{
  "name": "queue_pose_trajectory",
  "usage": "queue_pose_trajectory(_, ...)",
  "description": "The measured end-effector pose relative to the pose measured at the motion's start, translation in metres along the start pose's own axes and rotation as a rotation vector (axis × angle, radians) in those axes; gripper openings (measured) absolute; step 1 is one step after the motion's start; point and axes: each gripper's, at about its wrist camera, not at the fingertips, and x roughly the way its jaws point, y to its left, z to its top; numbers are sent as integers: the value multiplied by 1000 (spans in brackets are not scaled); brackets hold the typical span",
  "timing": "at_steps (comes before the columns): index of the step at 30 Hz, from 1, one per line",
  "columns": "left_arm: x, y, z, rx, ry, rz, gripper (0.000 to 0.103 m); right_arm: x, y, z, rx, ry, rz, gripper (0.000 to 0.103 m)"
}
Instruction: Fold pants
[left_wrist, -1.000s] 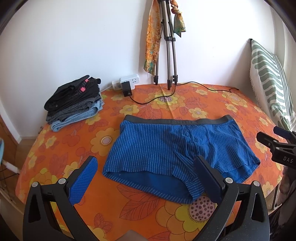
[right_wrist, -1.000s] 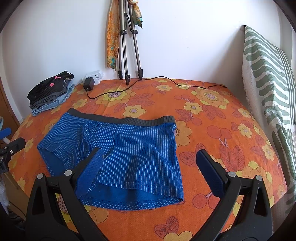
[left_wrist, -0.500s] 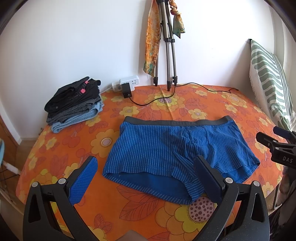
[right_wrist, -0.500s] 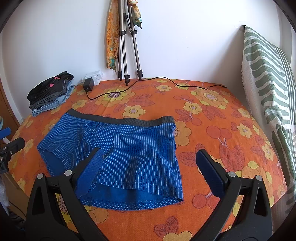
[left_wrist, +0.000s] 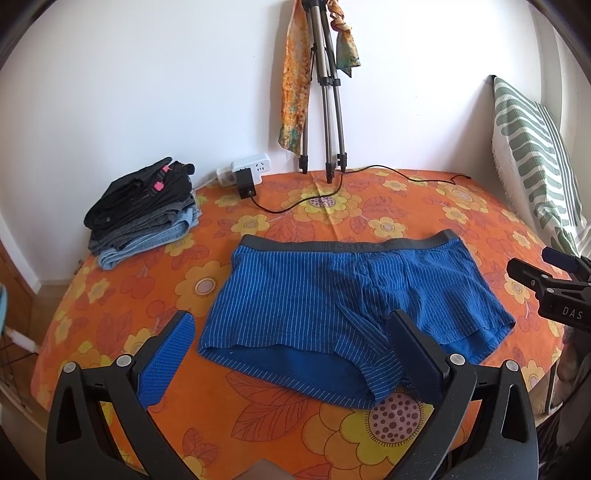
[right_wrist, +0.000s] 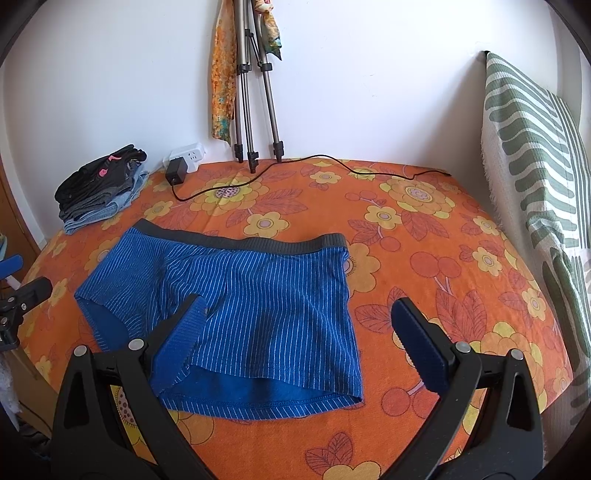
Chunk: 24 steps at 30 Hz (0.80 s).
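Observation:
Blue pinstriped shorts (left_wrist: 332, 295) (right_wrist: 251, 306) with a dark grey waistband lie flat and unfolded on the orange flowered table cover (left_wrist: 388, 206), waistband towards the wall. My left gripper (left_wrist: 291, 325) hovers open above the near hem at the shorts' left half, holding nothing. Over the right half's near hem my right gripper (right_wrist: 299, 314) also stands open and empty. The right gripper's tips (left_wrist: 546, 273) show at the right edge of the left wrist view, and the left gripper's tips (right_wrist: 22, 295) show at the left edge of the right wrist view.
A stack of folded dark and denim clothes (left_wrist: 144, 210) sits at the back left. A white power strip with a black adapter (left_wrist: 245, 173) and its cable (left_wrist: 369, 173) lie along the wall by tripod legs (left_wrist: 325, 110). A green striped cushion (right_wrist: 535, 147) leans at the right.

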Motion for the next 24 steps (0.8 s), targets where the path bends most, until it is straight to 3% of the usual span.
queue_pose_trajectory(9, 0, -12, -1, 17, -9, -19, 102, -2, -6, 1, 8, -6, 5, 102)
queue_pose_trajectory(21, 9, -40, -4, 50, 34, -106, 91, -2, -28, 12, 86, -4, 38, 102)
queue_pose_trajectory(24, 14, -51, -6, 61, 58, -142, 85, 0, -40, 16, 117, 3, 46, 100)
